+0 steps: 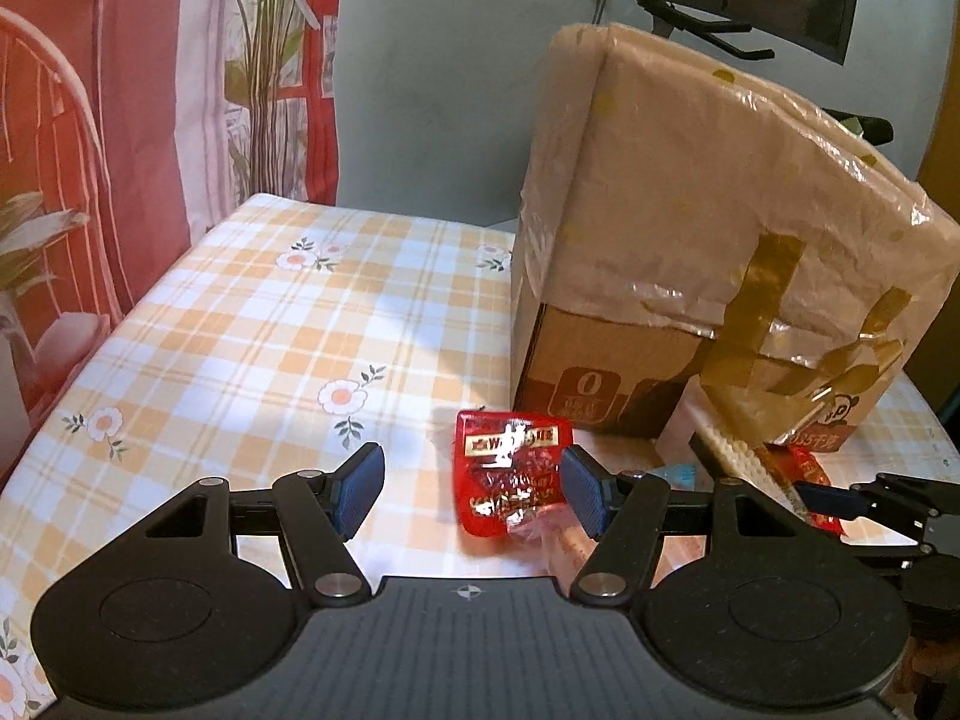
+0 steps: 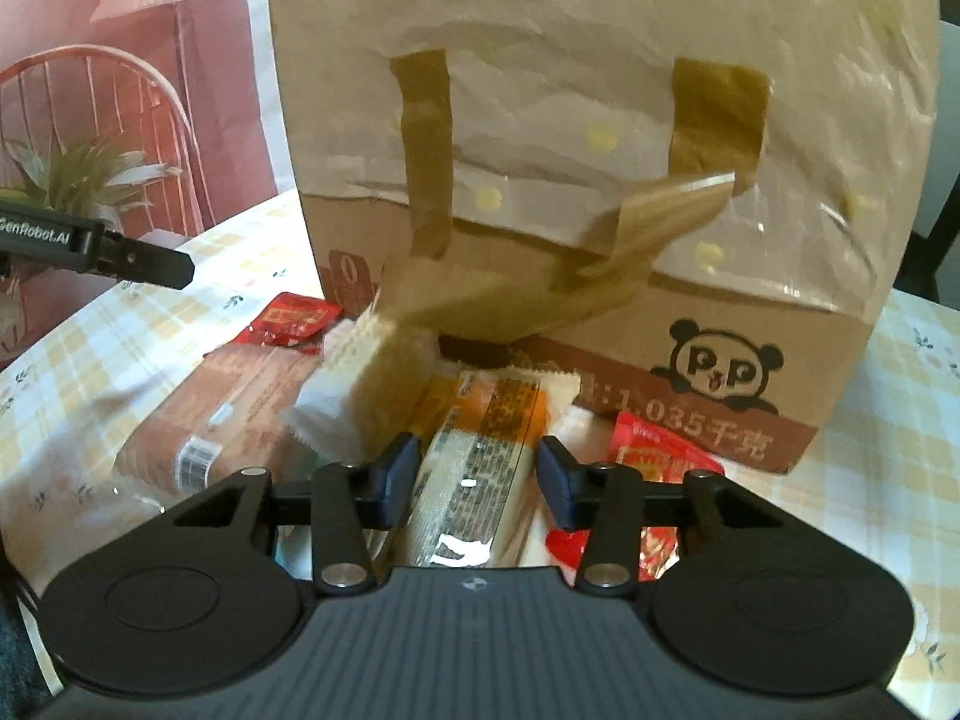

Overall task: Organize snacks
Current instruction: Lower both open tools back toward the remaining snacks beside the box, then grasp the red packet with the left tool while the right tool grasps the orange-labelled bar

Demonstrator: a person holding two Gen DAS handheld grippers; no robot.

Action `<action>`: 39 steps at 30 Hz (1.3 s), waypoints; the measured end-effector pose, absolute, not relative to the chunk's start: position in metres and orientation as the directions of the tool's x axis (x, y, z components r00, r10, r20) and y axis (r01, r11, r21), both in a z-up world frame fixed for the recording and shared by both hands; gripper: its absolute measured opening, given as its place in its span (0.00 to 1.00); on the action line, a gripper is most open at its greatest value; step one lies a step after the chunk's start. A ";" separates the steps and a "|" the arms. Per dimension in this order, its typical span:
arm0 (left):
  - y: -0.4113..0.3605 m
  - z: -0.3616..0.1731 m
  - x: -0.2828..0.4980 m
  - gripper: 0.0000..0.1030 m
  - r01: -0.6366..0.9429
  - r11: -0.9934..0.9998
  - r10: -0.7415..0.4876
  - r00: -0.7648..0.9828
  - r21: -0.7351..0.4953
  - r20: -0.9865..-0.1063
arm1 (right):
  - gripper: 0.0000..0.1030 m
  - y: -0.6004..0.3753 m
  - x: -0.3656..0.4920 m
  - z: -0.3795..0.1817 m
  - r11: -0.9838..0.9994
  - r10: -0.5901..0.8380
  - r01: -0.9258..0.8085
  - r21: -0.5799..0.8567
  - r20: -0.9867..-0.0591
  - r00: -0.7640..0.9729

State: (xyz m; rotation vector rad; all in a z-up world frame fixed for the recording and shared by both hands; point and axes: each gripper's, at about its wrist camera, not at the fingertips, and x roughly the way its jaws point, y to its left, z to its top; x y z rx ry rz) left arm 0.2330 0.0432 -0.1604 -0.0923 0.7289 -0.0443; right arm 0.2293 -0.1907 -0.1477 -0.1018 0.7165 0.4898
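Left wrist: left gripper (image 1: 473, 489) wide open, holding nothing. Red snack packet (image 1: 510, 471) lies flat on the tablecloth (image 1: 240, 324) just in front of the cardboard box (image 1: 690, 276), between the fingers. Likely light, crinkly, slippery; pinch across its middle.

Right wrist: right gripper (image 2: 477, 480) half open, straddling the orange packet (image 2: 480, 444), not clamped. Its long axis points toward the box.

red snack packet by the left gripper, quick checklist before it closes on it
1. Left gripper open: ok.
2. Red snack packet between the pads: not ok, it sits hard against the right-side pad, off centre.
3. Packet clear of the cardboard box: ok.
4. Packet flat on the checked tablecloth: cannot tell, its near edge looks crumpled.
5. Right gripper out of the way: ok, it is open over an orange packet.
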 end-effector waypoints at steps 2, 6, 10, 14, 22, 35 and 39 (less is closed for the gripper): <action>0.042 -0.164 0.232 0.65 0.009 0.995 -0.072 0.740 -0.096 -0.669 | 0.43 -0.193 0.223 -0.150 0.885 0.391 -0.460 0.069 -0.646 0.656; 0.044 -0.171 0.232 0.65 0.007 0.996 -0.066 0.735 -0.091 -0.675 | 0.39 -0.207 0.211 -0.153 0.908 0.370 -0.408 0.092 -0.632 0.681; 0.044 -0.177 0.237 0.65 0.004 0.996 -0.065 0.727 -0.090 -0.683 | 0.39 -0.227 0.204 -0.156 0.937 0.332 -0.325 0.127 -0.611 0.718; 0.039 -0.182 0.247 0.65 0.023 0.996 -0.073 0.727 -0.082 -0.683 | 0.39 -0.229 0.205 -0.156 0.937 0.333 -0.324 0.129 -0.608 0.721; 0.022 -0.201 0.281 0.74 0.011 0.997 -0.059 0.686 -0.070 -0.725 | 0.39 -0.229 0.206 -0.158 0.934 0.344 -0.327 0.142 -0.602 0.721; 0.015 -0.208 0.282 0.77 0.012 0.997 -0.069 0.660 -0.081 -0.748 | 0.39 -0.227 0.207 -0.157 0.929 0.356 -0.338 0.147 -0.602 0.715; 0.012 -0.210 0.282 0.81 0.037 0.997 -0.073 0.667 -0.065 -0.741 | 0.39 -0.227 0.207 -0.157 0.930 0.354 -0.338 0.145 -0.602 0.715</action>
